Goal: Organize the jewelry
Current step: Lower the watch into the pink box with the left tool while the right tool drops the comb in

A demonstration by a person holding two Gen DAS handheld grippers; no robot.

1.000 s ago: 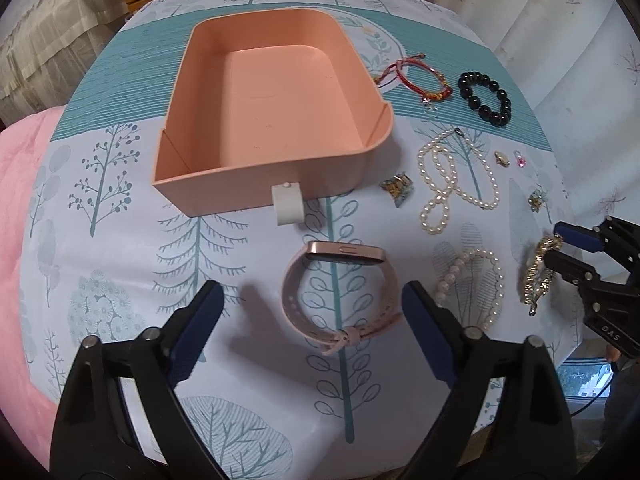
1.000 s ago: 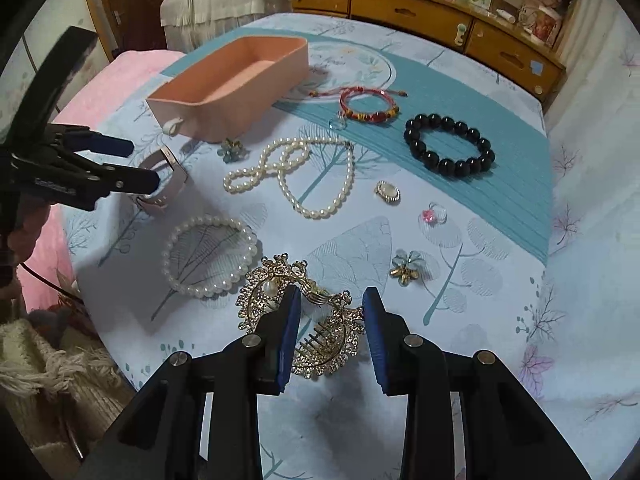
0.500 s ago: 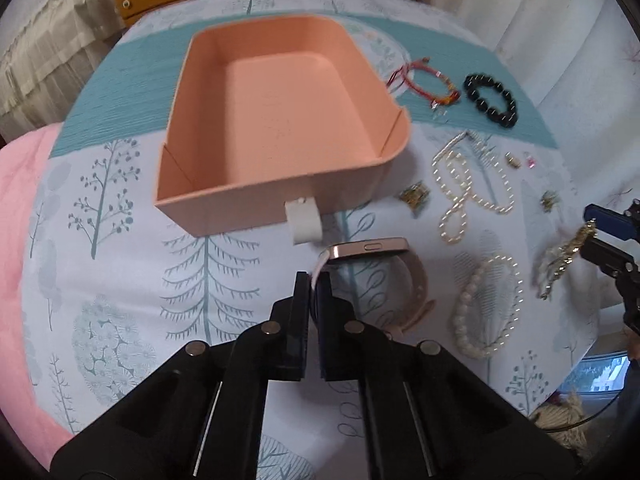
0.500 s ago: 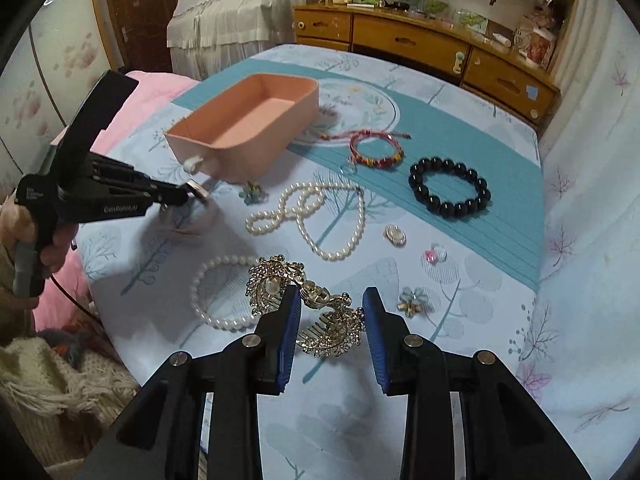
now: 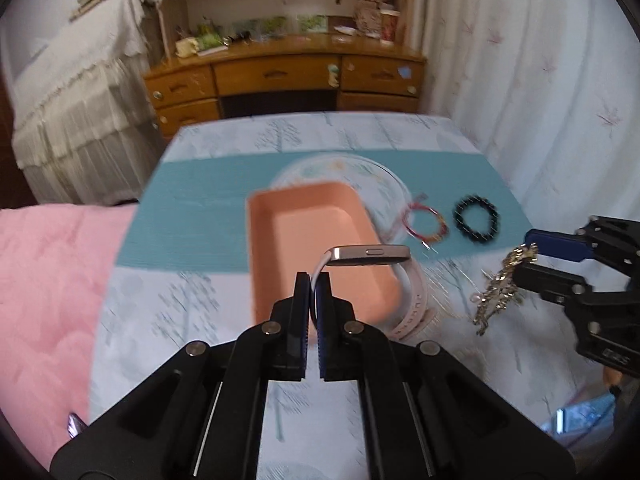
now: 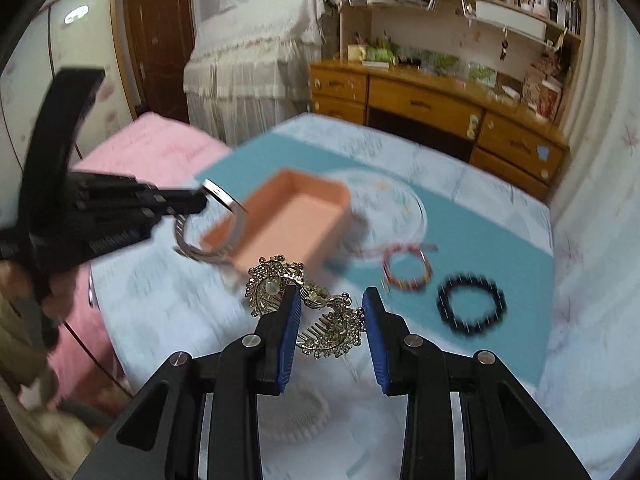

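A: Left claw (image 5: 313, 280)?
B: Clamped on the pink-strapped rectangular smartwatch (image 5: 370, 254), now lifted off the cloth; salmon plastic tray (image 5: 264, 216) at 12 o'clock.
A: Right claw (image 6: 330, 308)?
B: Gripping the gold rhinestone hair comb (image 6: 320, 316), raised too.

A wooden dresser (image 5: 280, 76) is standing at the far side, a lace-draped cabinet (image 6: 252, 60) is sitting to its left, and a pink blanket (image 5: 48, 280) is lying at the near left.
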